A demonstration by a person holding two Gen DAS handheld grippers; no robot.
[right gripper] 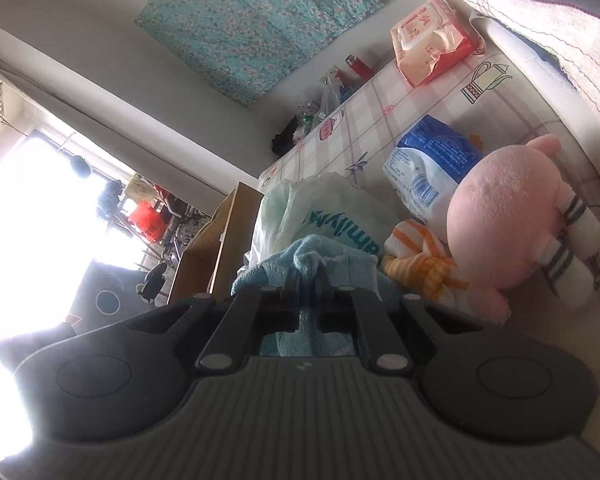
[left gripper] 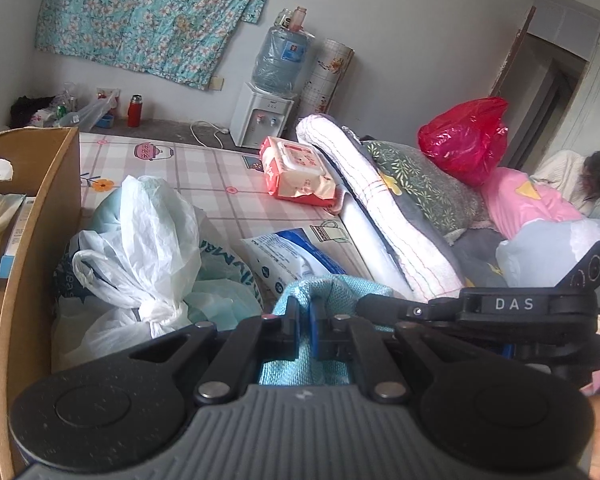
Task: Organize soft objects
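Note:
My left gripper [left gripper: 306,312] is shut on a light blue towel [left gripper: 340,290], which bunches up between its jaws above the bed. The right gripper's black body [left gripper: 500,308] reaches in from the right and touches the same towel. In the right wrist view my right gripper [right gripper: 309,280] is shut on the blue towel [right gripper: 320,256] too. A pink plush toy [right gripper: 512,216] with an orange checked scarf [right gripper: 420,264] lies just right of the towel on the bed.
A cardboard box [left gripper: 32,216] stands at the left. Tied white plastic bags [left gripper: 140,248], a blue-white packet [left gripper: 292,256] and a red wipes pack [left gripper: 296,172] lie on the checked sheet [left gripper: 204,168]. Folded quilts [left gripper: 400,200] and a red bag [left gripper: 464,140] pile at the right.

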